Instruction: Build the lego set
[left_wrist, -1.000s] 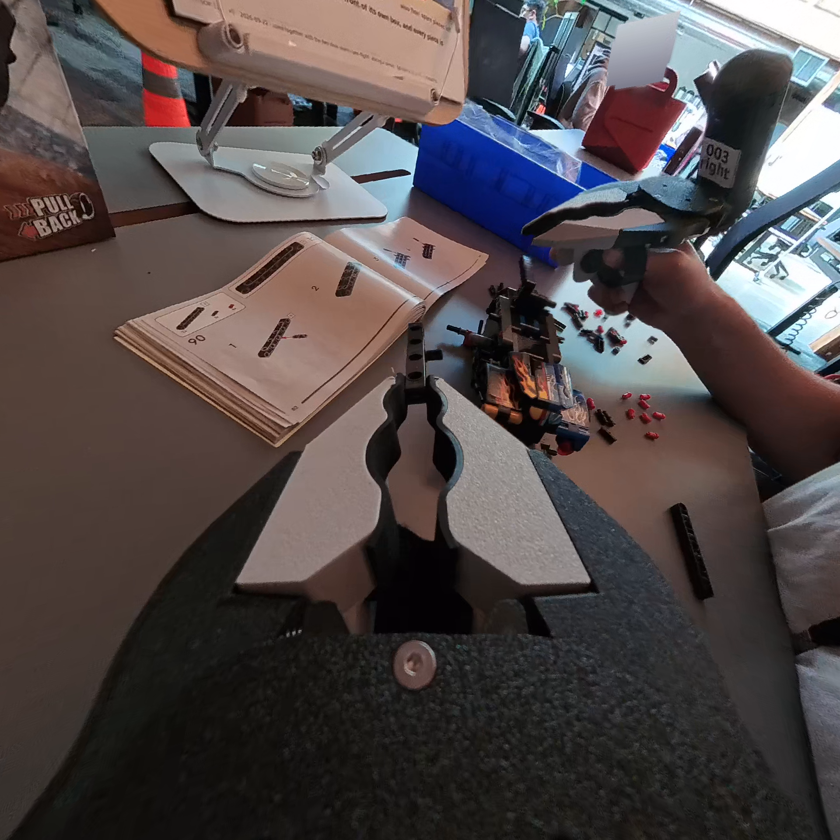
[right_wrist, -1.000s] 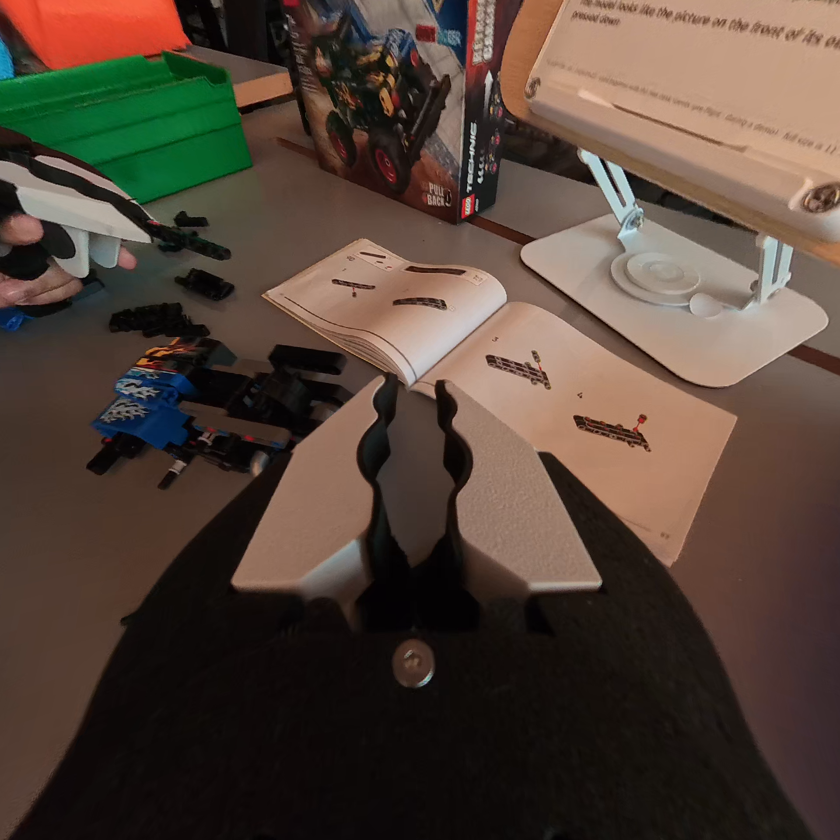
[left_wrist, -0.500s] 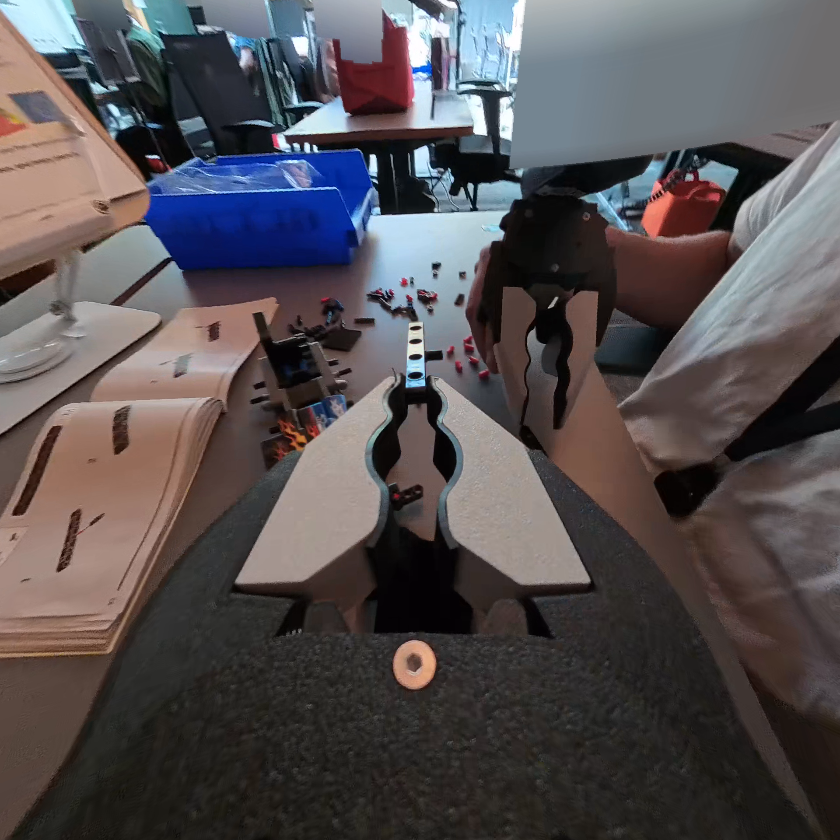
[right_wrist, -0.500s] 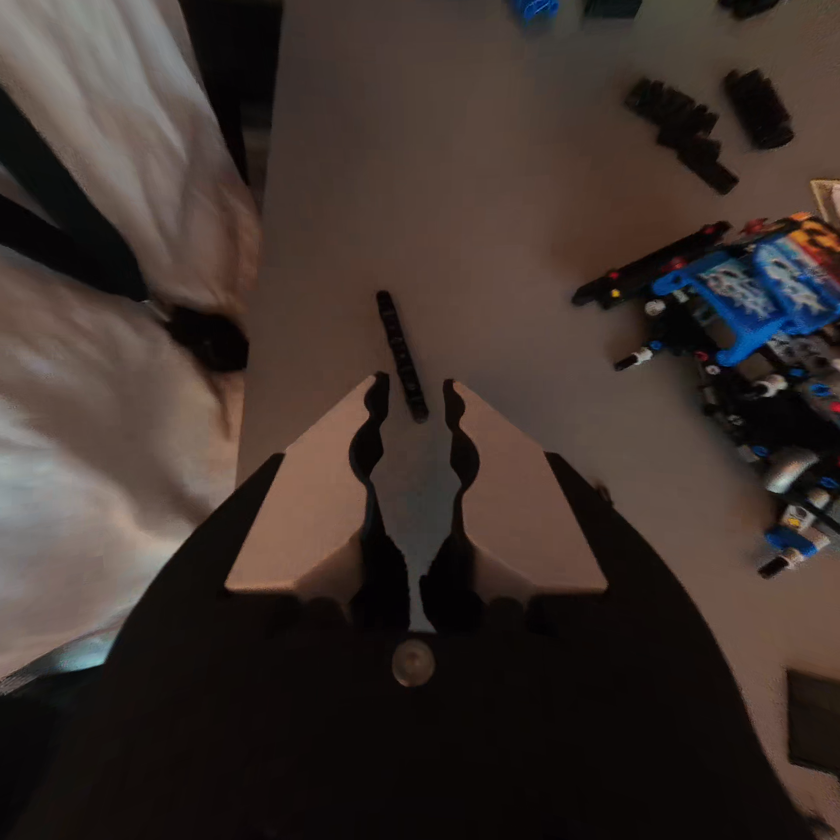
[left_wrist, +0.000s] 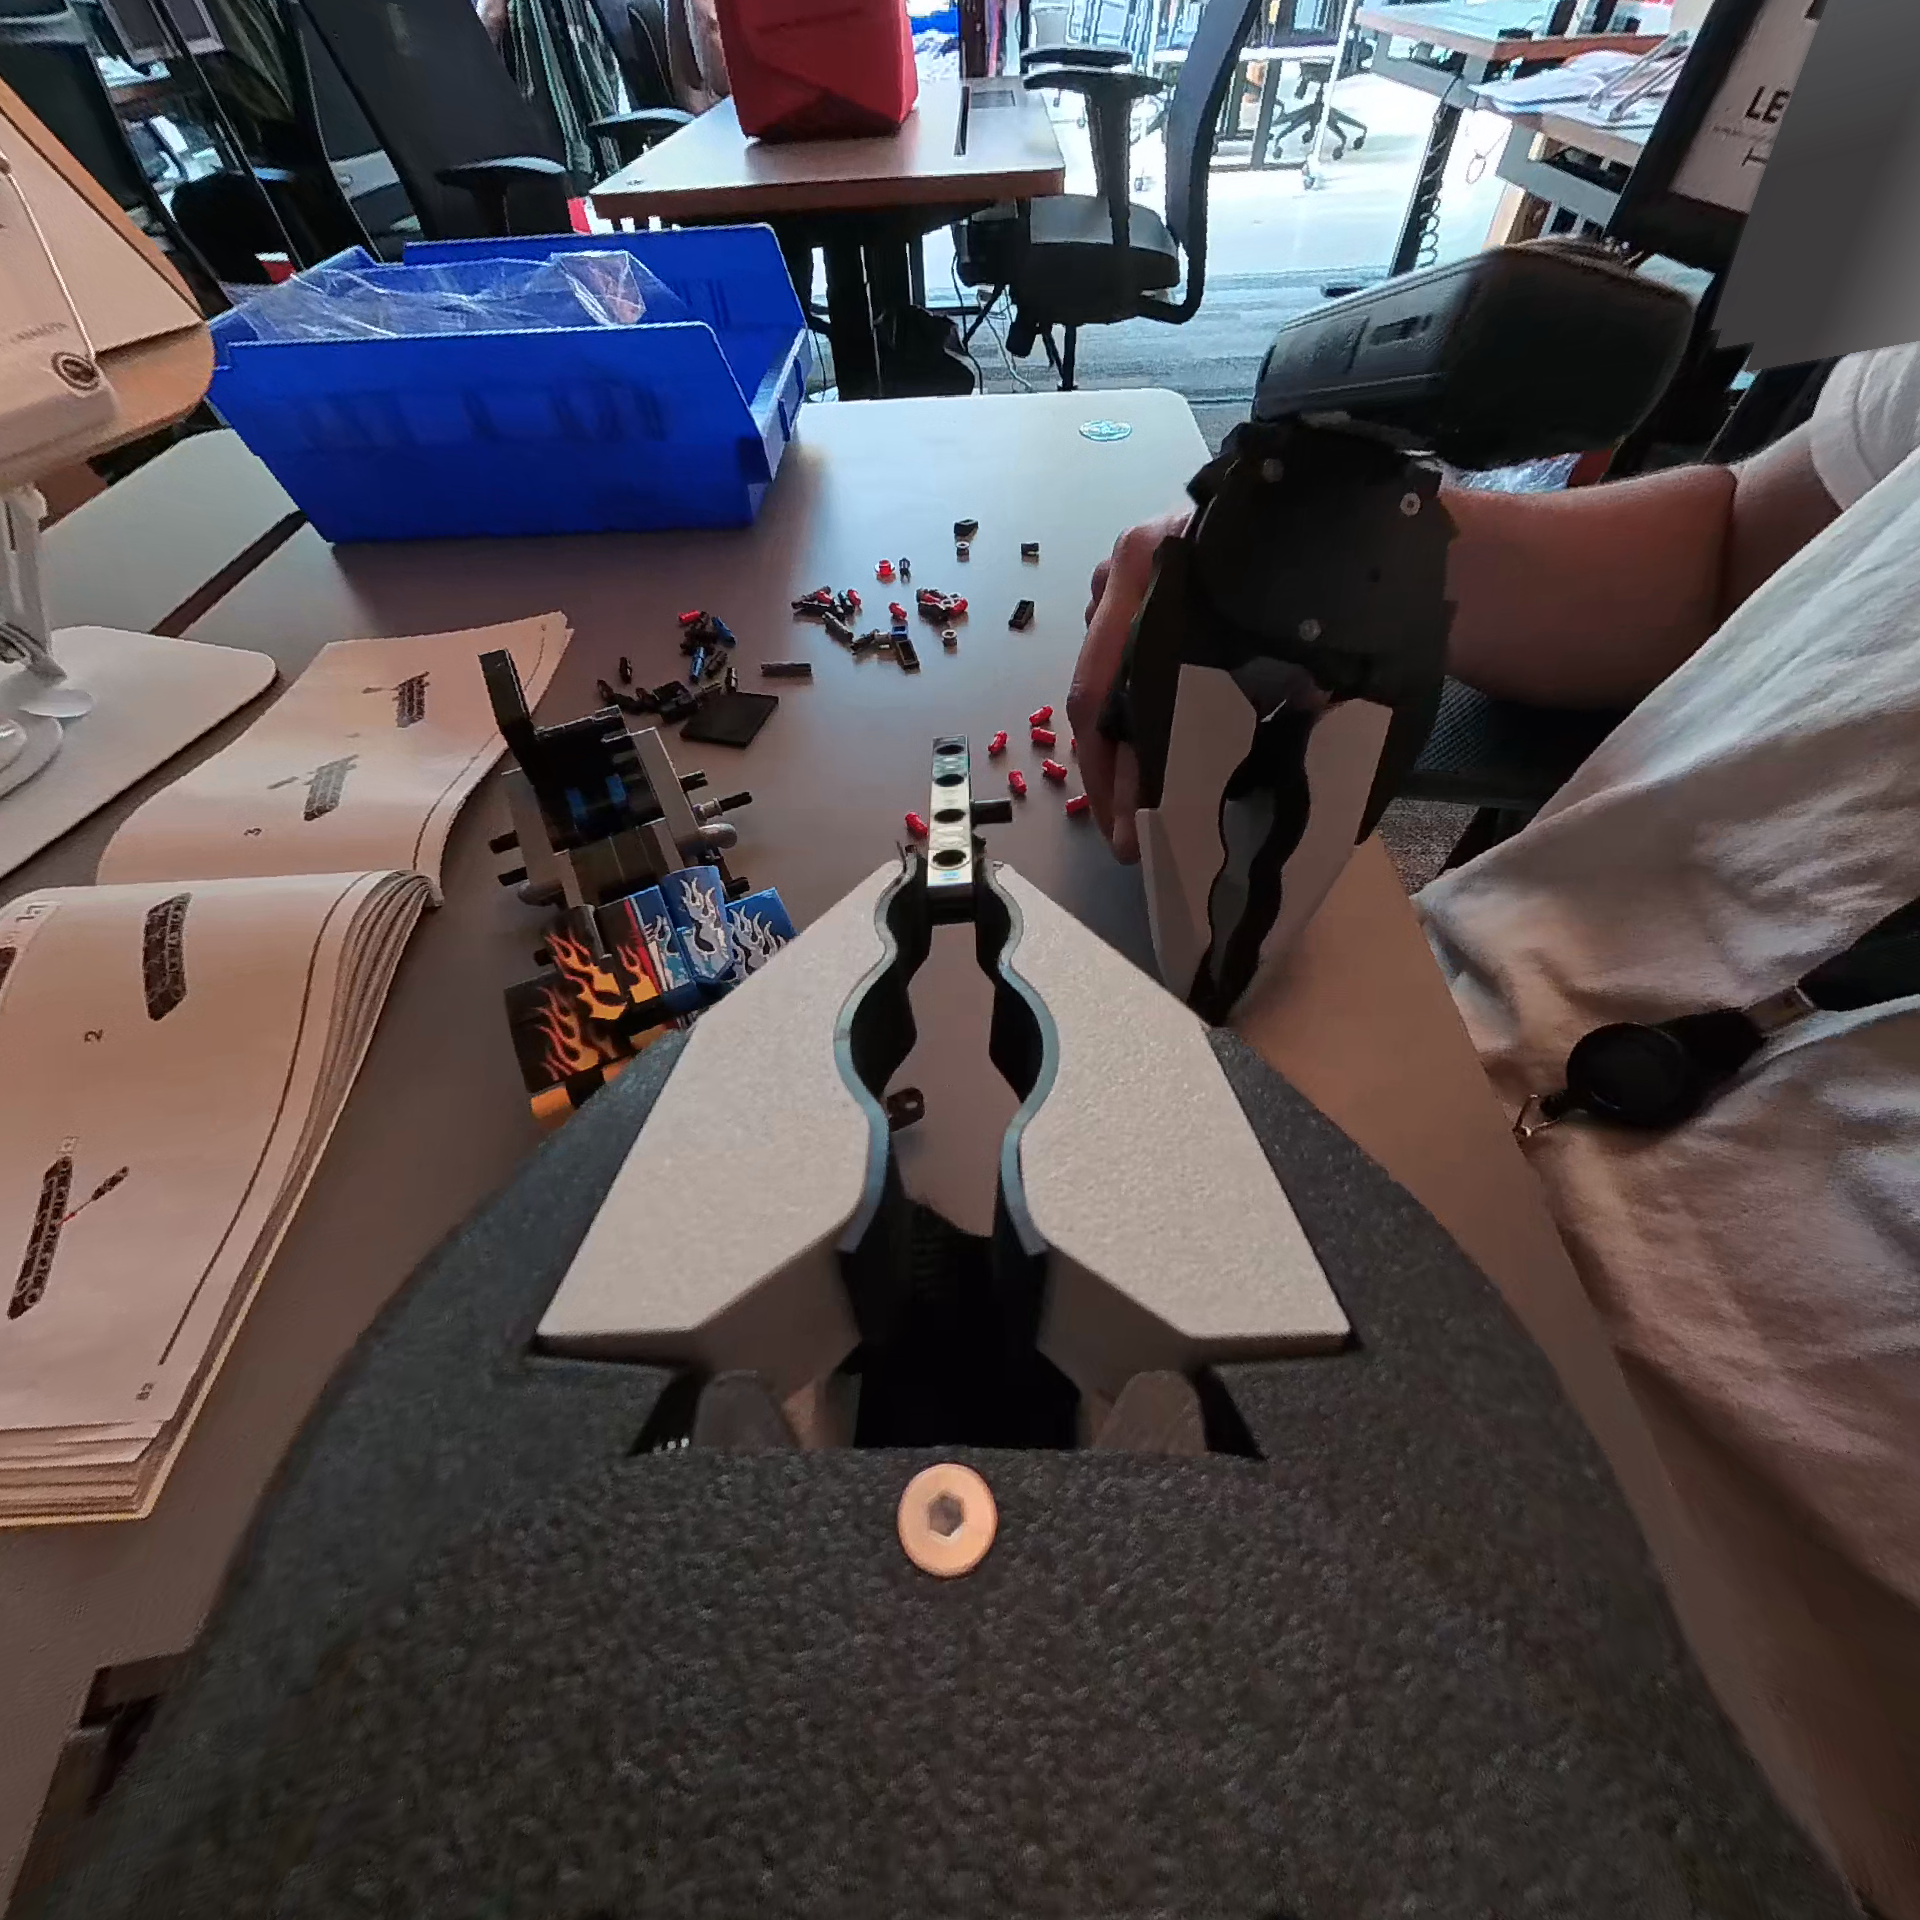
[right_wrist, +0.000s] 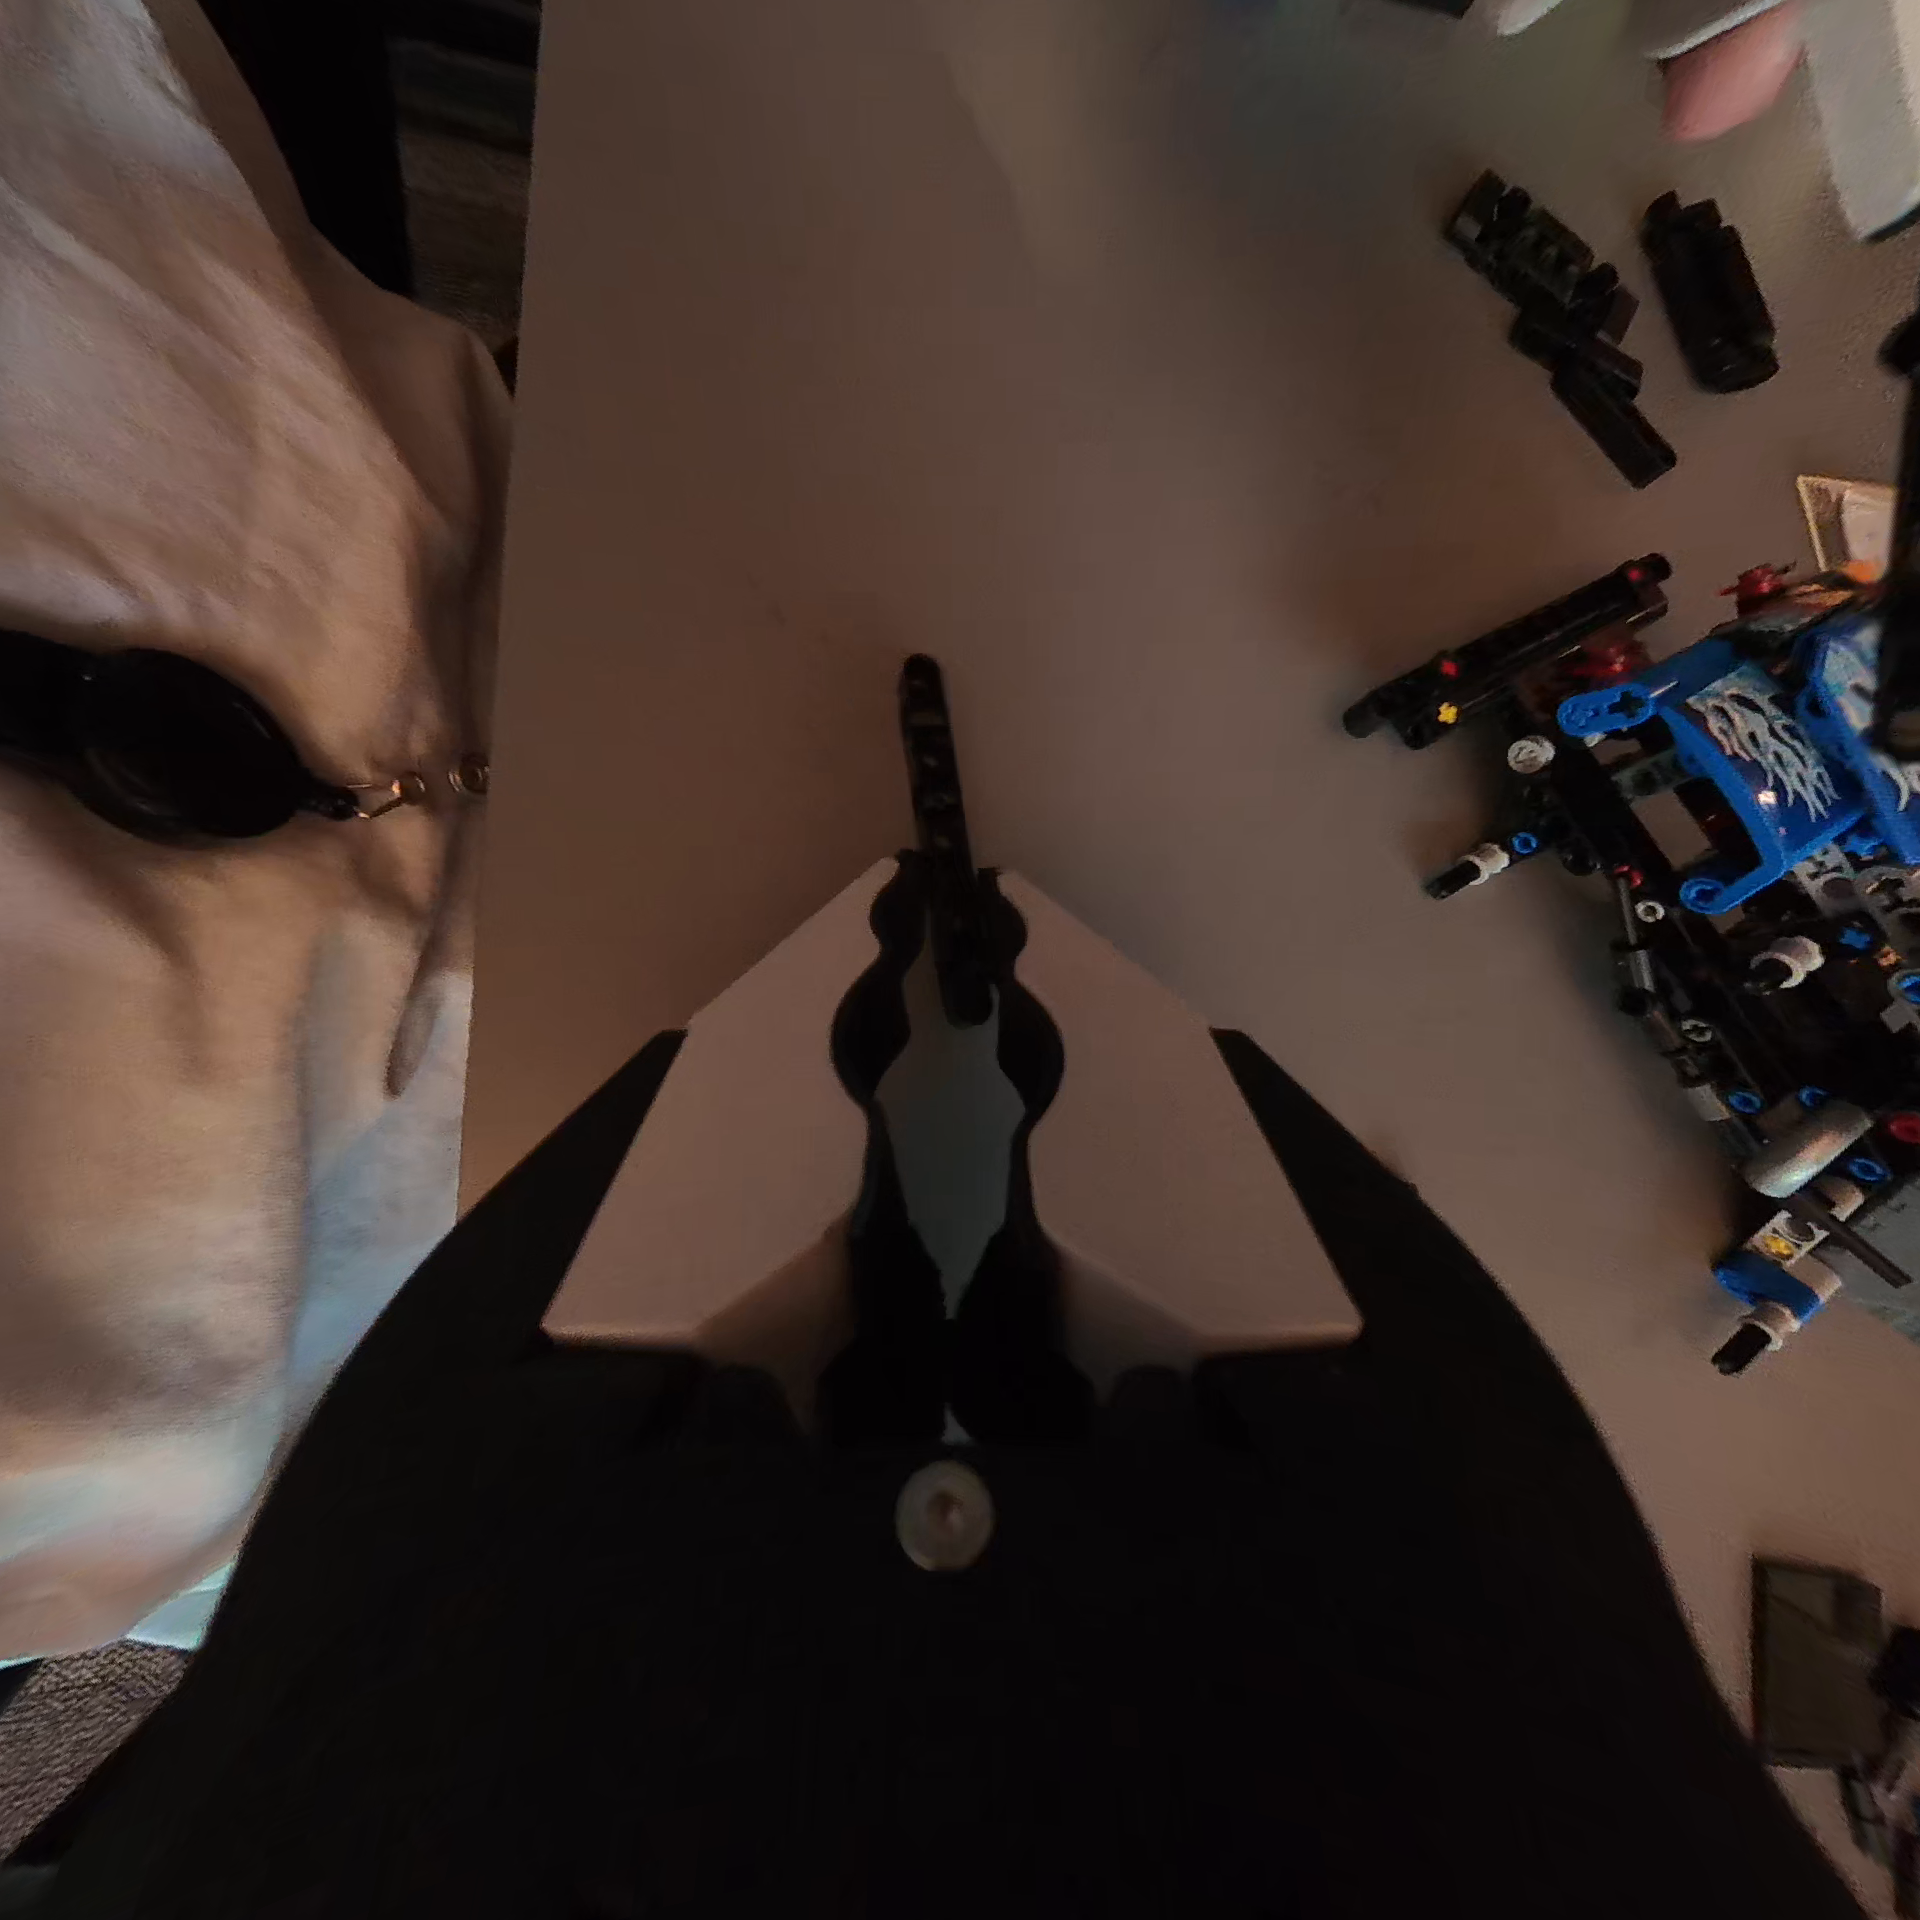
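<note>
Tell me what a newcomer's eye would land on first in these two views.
Probably the half-built truck model with flame and blue panels, lying on the table beside the open instruction booklet. Next, the left hand-held gripper pinching a holed black beam, and the right hand-held gripper pointed down at the table, straddling a second long black beam.

A: Where's the half-built truck (left_wrist: 634, 894)?
B: At ten o'clock of the held beam (left_wrist: 951, 821), lying on the table, blue and flame-printed panels nearest.

A: And the black beam (right_wrist: 940, 821)?
B: Flat on the table, pointing to twelve. Red pins (left_wrist: 1039, 743) lie scattered at one o'clock.
</note>
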